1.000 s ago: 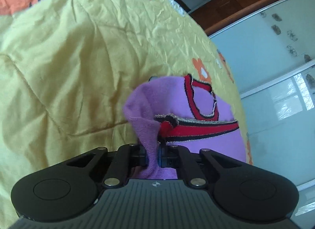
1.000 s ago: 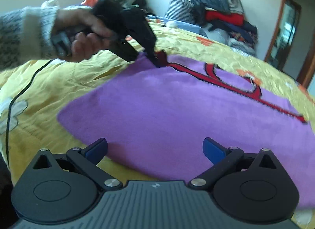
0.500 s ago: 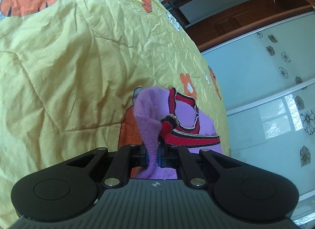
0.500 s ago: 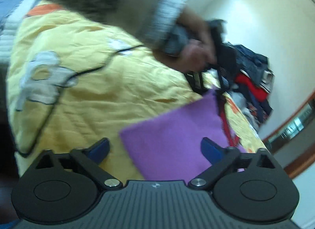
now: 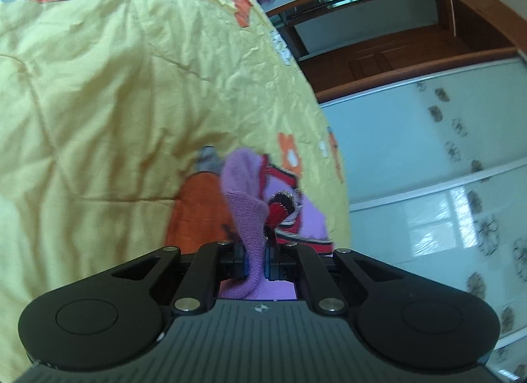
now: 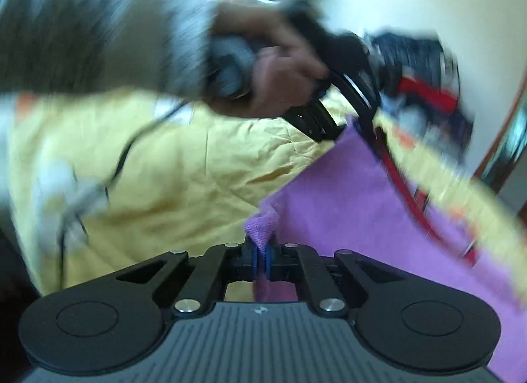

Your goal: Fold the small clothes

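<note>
Two corners of the purple garment [image 6: 346, 211] are now pinched in my jaws, where a second ago only one was. My right gripper [image 6: 261, 257] hovered wide open over the flat cloth then; now its jaws are clenched on a small bunch of the near purple corner, which pokes up between the blue pads [image 6: 253, 256]. My left gripper [image 5: 256, 259] keeps its clamp on the red-trimmed edge, the knit fold standing up between the pads. In the right wrist view my left hand [image 6: 280, 76] carries that gripper above the yellow bedspread [image 6: 184, 185], with the garment's far corner lifted off it and the cloth sloping down toward my right jaws. The rest of the garment lies on the bed. I judge the fold can begin, since both ends of one edge are mine to carry over. The picture is blurred, so how deep the right bite goes I cannot tell.
</note>
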A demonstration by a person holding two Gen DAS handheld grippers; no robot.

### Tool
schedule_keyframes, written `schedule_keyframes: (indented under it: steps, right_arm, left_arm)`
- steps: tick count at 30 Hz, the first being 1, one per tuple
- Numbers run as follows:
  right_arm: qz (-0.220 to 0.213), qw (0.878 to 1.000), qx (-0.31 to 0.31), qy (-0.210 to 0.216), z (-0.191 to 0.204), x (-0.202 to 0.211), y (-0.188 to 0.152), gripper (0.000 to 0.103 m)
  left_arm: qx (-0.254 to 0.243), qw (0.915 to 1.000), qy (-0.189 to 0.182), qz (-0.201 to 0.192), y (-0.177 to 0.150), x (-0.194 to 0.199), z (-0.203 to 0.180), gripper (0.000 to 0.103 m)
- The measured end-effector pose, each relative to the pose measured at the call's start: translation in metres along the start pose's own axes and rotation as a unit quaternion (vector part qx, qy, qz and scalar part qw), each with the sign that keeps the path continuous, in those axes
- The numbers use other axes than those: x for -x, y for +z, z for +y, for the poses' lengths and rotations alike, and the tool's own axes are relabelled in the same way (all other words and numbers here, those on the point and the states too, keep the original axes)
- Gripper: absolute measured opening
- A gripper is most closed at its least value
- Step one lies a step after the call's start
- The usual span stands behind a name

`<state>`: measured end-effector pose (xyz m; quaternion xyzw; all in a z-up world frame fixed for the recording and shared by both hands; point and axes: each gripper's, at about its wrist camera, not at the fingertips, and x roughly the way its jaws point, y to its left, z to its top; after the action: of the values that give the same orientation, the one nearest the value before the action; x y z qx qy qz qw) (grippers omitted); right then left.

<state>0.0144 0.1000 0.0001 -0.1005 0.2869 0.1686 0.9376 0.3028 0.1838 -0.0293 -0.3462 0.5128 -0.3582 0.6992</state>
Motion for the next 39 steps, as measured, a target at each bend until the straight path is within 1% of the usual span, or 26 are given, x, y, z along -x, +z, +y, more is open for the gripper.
schedule_keyframes:
  steps: [1, 3, 4, 6, 8, 10, 12, 14, 16, 19, 21, 22, 25, 31, 35, 37, 39]
  right_arm:
    - [-0.011, 1.000, -0.020, 0.001, -0.008, 0.006, 0.001, 0.004]
    - [-0.022, 0.996, -0.080, 0.027, -0.030, 0.018, 0.002, 0.004]
    - [-0.029, 0.994, -0.100, 0.030, -0.039, 0.022, 0.002, 0.004]
    - [-0.046, 0.987, -0.147, 0.046, -0.059, 0.035, -0.001, 0.004]
    - [-0.058, 0.977, -0.197, 0.062, -0.082, 0.047, -0.008, 0.004]
    - [-0.069, 0.964, -0.245, 0.072, -0.105, 0.057, -0.017, 0.004]
    - [-0.087, 0.949, -0.292, 0.085, -0.132, 0.067, -0.029, 0.004]
    - [-0.095, 0.937, -0.328, 0.077, -0.157, 0.078, -0.043, 0.004]
    - [-0.107, 0.920, -0.369, 0.079, -0.183, 0.089, -0.061, 0.004]
    - [-0.115, 0.900, -0.416, 0.065, -0.216, 0.101, -0.089, 0.004]
    - [-0.119, 0.888, -0.441, 0.059, -0.234, 0.108, -0.107, 0.004]
    - [-0.119, 0.885, -0.447, 0.050, -0.241, 0.112, -0.115, 0.004]
    - [-0.120, 0.872, -0.474, 0.035, -0.258, 0.120, -0.139, 0.004]
    - [-0.128, 0.849, -0.512, 0.010, -0.285, 0.134, -0.177, 0.004]
    - [-0.134, 0.832, -0.538, -0.003, -0.302, 0.144, -0.197, 0.004]
    - [-0.137, 0.822, -0.553, -0.006, -0.306, 0.153, -0.208, 0.004]
    - [-0.139, 0.814, -0.564, -0.012, -0.312, 0.157, -0.218, 0.004]
  left_arm:
    - [-0.001, 1.0000, -0.004, 0.000, -0.001, -0.002, -0.007, 0.008]
    - [-0.010, 0.9999, -0.006, 0.002, -0.003, -0.007, -0.024, 0.008]
    - [-0.016, 0.9998, -0.006, 0.004, -0.005, -0.011, -0.034, 0.008]
    - [-0.029, 0.9995, -0.007, 0.011, -0.008, -0.022, -0.055, 0.008]
    - [-0.040, 0.9990, -0.005, 0.018, -0.011, -0.036, -0.075, 0.008]
    - [-0.042, 0.9988, -0.010, 0.024, -0.014, -0.054, -0.091, 0.008]
    - [-0.041, 0.9986, -0.013, 0.029, -0.017, -0.075, -0.104, 0.008]
    - [-0.042, 0.9984, -0.012, 0.036, -0.022, -0.099, -0.116, 0.008]
    - [-0.042, 0.9980, -0.006, 0.047, -0.026, -0.125, -0.126, 0.008]
    - [-0.040, 0.9975, 0.004, 0.059, -0.034, -0.165, -0.139, 0.008]
    - [-0.041, 0.9970, 0.015, 0.064, -0.038, -0.189, -0.146, 0.008]
    - [-0.045, 0.9964, 0.021, 0.069, -0.041, -0.200, -0.150, 0.008]
    - [-0.055, 0.9943, 0.031, 0.086, -0.050, -0.232, -0.161, 0.008]
    - [-0.072, 0.9900, 0.049, 0.111, -0.071, -0.289, -0.181, 0.008]
    - [-0.075, 0.9879, 0.067, 0.118, -0.082, -0.321, -0.188, 0.008]
    - [-0.076, 0.9870, 0.077, 0.119, -0.085, -0.332, -0.190, 0.008]
    - [-0.069, 0.9873, 0.081, 0.118, -0.085, -0.340, -0.189, 0.008]
